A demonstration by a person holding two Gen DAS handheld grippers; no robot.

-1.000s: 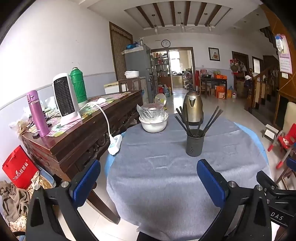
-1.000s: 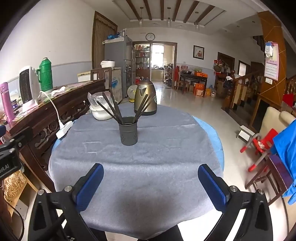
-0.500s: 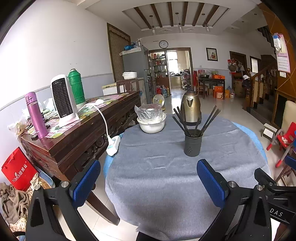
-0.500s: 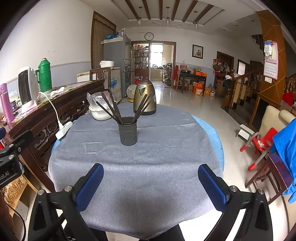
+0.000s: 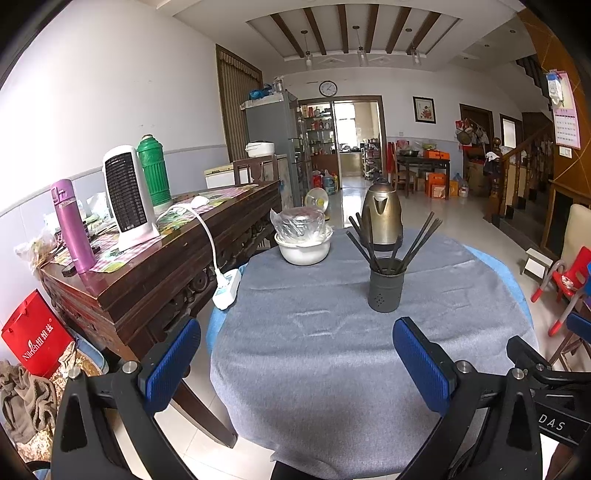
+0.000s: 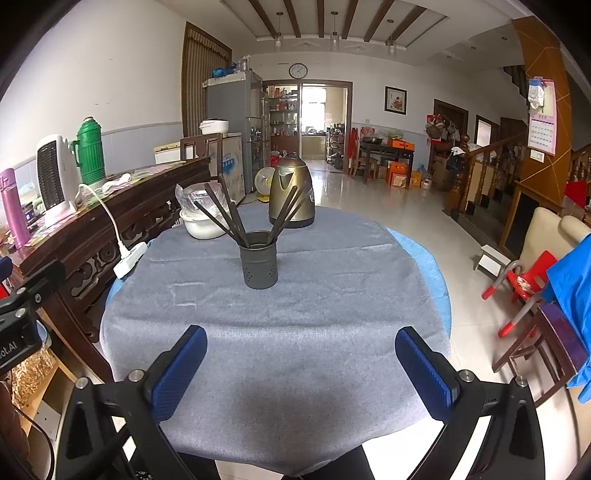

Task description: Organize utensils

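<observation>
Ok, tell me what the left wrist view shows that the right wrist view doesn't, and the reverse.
Only the left wrist view shows the red bag on the floor by the sideboard.

Only the right wrist view shows the blue cloth at the right edge.

Both show the grey utensil holder with dark chopsticks standing in it, the kettle and white bowl behind it. Each view's own hand-held gripper, left and right, is open and empty.

White walls (image 5: pixel 110 92), grey dado band, beamed ceiling (image 5: pixel 354 33), glossy tiled floor (image 6: pixel 369 192). Dark carved sideboard (image 5: pixel 155 266) along the left wall. Wall clock (image 5: pixel 328 88) above a bright doorway (image 6: pixel 312 122). Wooden staircase (image 6: pixel 491 173) on the right.
</observation>
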